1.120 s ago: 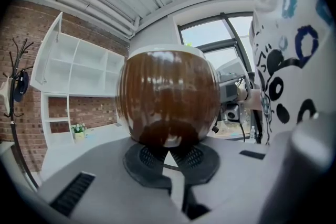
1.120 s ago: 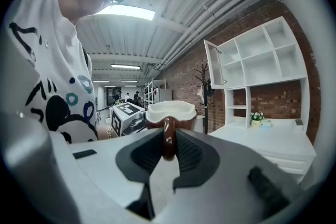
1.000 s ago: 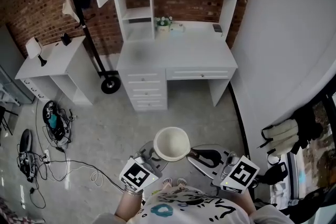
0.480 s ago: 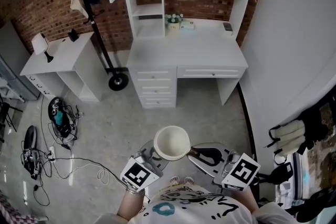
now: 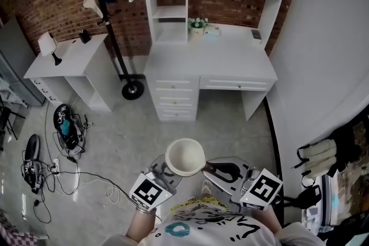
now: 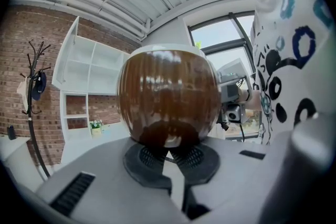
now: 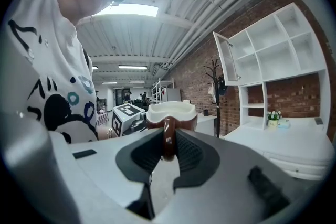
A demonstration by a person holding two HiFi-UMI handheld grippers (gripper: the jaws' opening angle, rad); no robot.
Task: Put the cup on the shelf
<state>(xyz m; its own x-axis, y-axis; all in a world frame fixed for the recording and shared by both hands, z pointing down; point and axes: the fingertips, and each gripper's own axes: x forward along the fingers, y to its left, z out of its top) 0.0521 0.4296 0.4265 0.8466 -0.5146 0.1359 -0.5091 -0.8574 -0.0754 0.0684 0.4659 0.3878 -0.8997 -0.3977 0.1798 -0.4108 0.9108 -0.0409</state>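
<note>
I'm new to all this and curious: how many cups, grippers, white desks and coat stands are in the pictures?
Cup: 1
Grippers: 2, left gripper and right gripper
White desks: 2, large desk and side desk
Coat stand: 1
Total: 6

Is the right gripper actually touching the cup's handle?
Touching. In the right gripper view, the right gripper has its jaws shut on the brown handle of the cup, with no gap.

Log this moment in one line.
cup held up | left gripper shut on cup | right gripper shut on handle | shelf not yet reached
</note>
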